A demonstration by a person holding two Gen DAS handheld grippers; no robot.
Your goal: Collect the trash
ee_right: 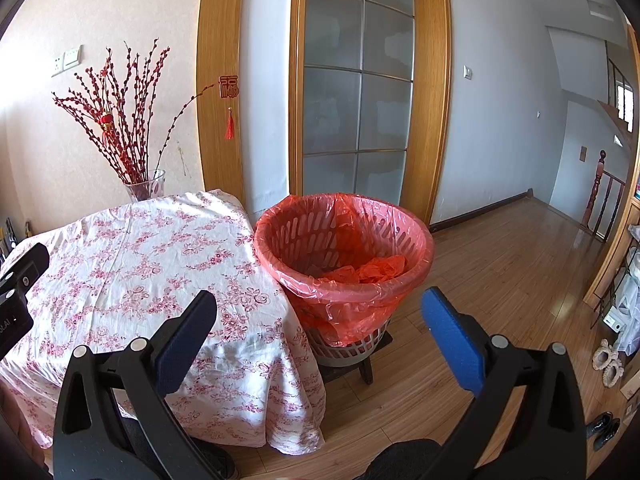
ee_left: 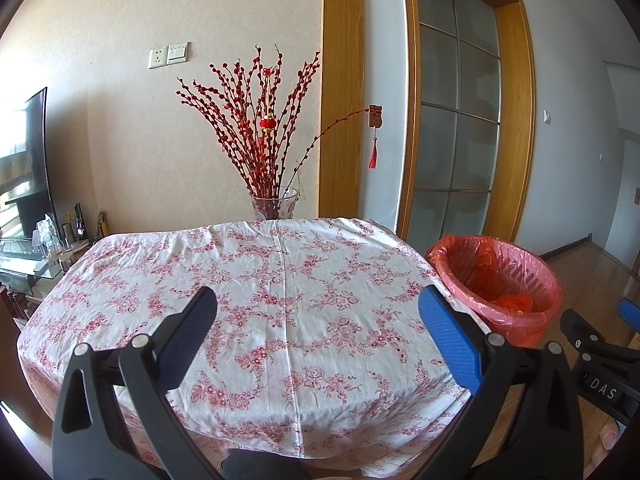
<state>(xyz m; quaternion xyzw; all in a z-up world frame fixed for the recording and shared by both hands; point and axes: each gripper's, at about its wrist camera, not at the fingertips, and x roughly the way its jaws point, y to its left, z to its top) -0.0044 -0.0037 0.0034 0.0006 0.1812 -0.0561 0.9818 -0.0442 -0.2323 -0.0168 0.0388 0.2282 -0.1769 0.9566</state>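
Left gripper (ee_left: 318, 334) gapes empty above the tablecloth (ee_left: 280, 280); right gripper (ee_right: 320, 334) likewise spread wide — lined bin (ee_right: 344, 256) just ahead.

Table (ee_left: 280, 280) under a white cloth with pink floral print, creased down the middle, cloth hanging over the near edge and right corner. Glass vase (ee_left: 275, 207) just behind the table's far edge, holding red berry branches (ee_left: 256, 120); a small red lantern (ee_left: 267, 125) hangs in them, and a red charm with tassel (ee_left: 374, 128) dangles off one long branch. Socket and switch (ee_left: 168, 55) on the beige wall above. TV (ee_left: 24, 168) at far left on a glass stand with clutter. Frosted glass door (ee_right: 356, 80) in a wood frame right of the table. Wood floor (ee_right: 500, 280). Slippers (ee_right: 606, 362) and black shoes (ee_right: 604, 428) at the right edge. Stair railing (ee_right: 600, 196) further back.
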